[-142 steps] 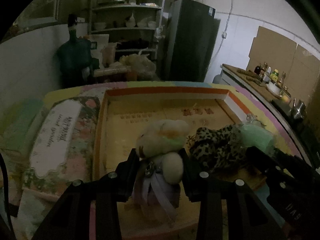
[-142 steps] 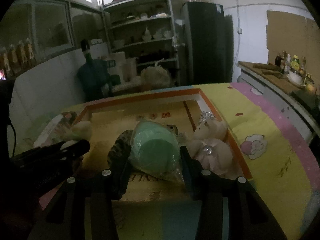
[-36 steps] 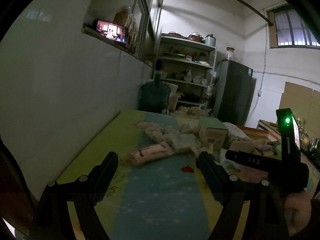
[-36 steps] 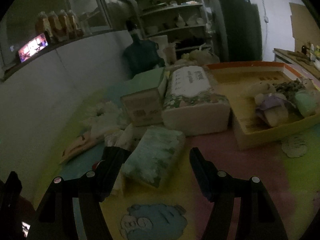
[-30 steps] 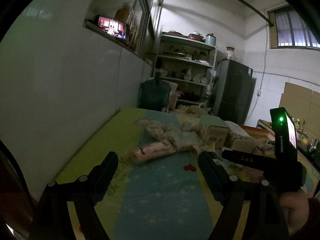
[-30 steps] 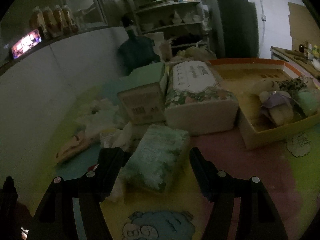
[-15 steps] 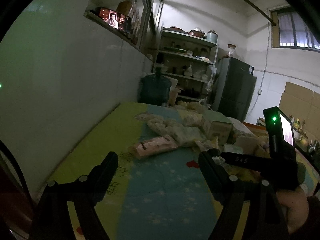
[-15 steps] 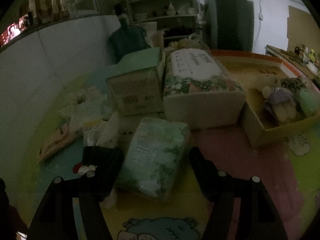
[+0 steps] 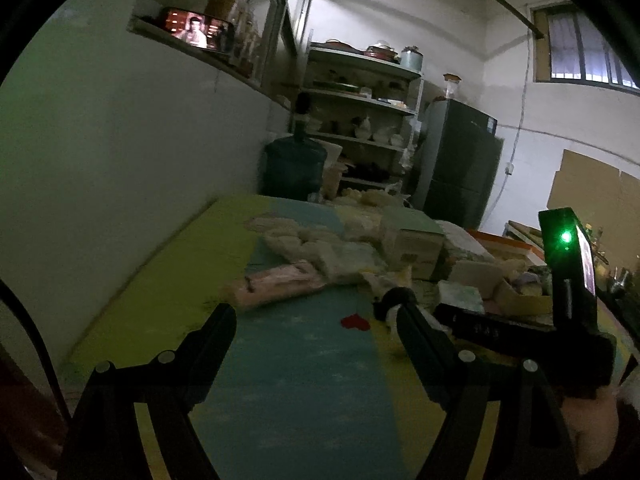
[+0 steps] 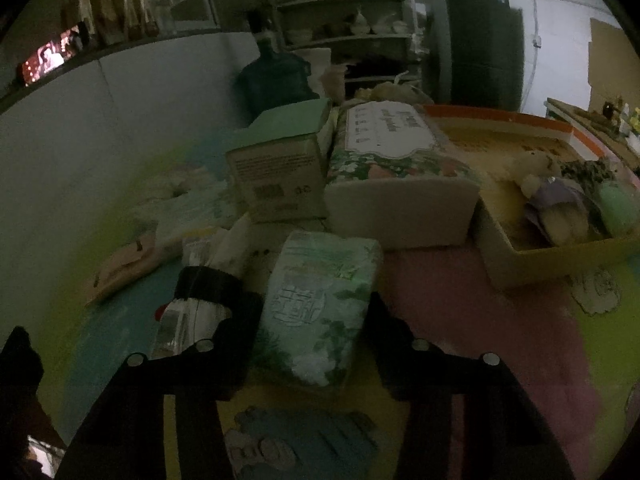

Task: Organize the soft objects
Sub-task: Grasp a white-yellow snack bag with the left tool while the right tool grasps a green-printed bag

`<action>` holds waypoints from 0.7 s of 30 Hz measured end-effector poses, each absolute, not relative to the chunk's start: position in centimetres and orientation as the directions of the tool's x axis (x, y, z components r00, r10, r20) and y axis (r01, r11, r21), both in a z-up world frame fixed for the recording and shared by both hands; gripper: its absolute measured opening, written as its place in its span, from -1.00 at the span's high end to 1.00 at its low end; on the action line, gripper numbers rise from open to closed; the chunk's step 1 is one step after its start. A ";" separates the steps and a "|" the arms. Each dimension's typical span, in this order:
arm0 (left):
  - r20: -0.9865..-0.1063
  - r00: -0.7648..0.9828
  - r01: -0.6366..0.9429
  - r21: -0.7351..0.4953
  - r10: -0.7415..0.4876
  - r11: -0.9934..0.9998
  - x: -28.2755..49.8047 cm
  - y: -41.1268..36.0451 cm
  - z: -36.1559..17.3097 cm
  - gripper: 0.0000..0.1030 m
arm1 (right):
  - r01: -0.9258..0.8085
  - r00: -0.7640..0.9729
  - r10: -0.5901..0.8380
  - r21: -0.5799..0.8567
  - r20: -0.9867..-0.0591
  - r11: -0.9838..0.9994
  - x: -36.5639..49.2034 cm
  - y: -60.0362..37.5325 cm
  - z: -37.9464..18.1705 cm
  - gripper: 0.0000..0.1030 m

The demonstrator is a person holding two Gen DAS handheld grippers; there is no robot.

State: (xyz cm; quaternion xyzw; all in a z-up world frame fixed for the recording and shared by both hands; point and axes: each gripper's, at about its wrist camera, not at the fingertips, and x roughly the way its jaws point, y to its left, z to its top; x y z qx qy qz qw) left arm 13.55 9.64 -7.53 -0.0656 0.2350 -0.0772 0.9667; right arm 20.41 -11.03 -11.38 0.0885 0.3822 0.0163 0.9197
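Note:
My right gripper [image 10: 310, 308] is open, its fingers on either side of a green-patterned soft tissue pack [image 10: 320, 304] lying on the mat. A black-and-silver wrapped item [image 10: 196, 300] lies just left of it. The cardboard tray [image 10: 520, 256] at the right holds a plush bear [image 10: 556, 208], a leopard-print item [image 10: 584, 172] and a green bag [image 10: 620, 208]. My left gripper [image 9: 316, 320] is open and empty above the blue mat [image 9: 296, 360], short of a pink pack [image 9: 276, 286]. The right gripper's body [image 9: 520, 332] shows in the left wrist view.
A floral tissue pack [image 10: 400, 184] and a green-topped carton [image 10: 280, 168] stand behind the green pack. Pale soft packs [image 9: 320, 248] lie in a heap. A wall [image 9: 120, 160] runs along the left. A water jug [image 9: 294, 168], shelves [image 9: 360, 92] and a fridge [image 9: 460, 168] stand beyond.
My right gripper has moved forward so its fingers now flank the green tissue pack. My left gripper has drifted slightly closer to the pile, still open and empty.

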 end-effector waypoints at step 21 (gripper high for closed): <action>-0.662 0.723 0.122 -0.161 -0.199 0.979 22.9 0.7 -9.7 -0.47 | 0.073 0.817 0.065 0.215 -0.573 0.974 13.7 -17.8 -7.3 0.01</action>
